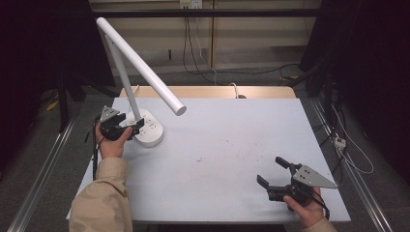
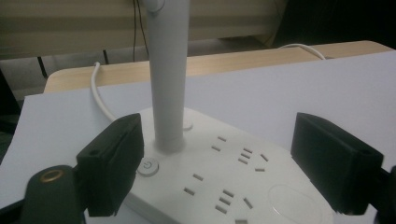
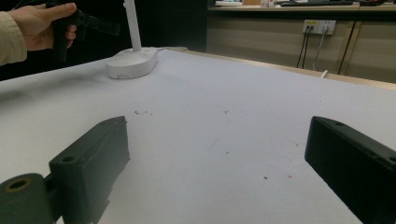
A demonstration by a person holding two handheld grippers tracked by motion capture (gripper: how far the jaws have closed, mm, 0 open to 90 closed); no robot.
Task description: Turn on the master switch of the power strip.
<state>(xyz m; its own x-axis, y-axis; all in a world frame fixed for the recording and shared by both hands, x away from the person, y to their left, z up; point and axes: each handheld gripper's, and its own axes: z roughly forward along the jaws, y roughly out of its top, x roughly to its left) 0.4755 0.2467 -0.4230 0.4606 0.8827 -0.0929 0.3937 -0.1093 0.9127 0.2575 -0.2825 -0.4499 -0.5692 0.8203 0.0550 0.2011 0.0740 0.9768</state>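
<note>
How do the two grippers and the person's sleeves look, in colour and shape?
Both the left gripper and the right gripper are black, each with two blocky, flat-faced jaws. Each one carries a grey three-cornered plate on top. A round brass-coloured ring sits near the base of one jaw in the left gripper view. The person wears a beige sleeve on the left arm, and a beige cuff shows at the right wrist.

The lamp [image 1: 140, 77] at the left gripper [image 1: 138, 126] is plain white, base, post and arm alike, with small grey slots and a pale round button on the base [image 2: 224, 177] between that gripper's 2 black jaws. The right gripper [image 1: 273, 171] is black too, topped by a grey plate. The table [image 1: 217, 154] under both is pale grey-white, speckled with tiny dark and reddish marks, edged in light wood. The sleeve [image 1: 104, 198] is tan.
</note>
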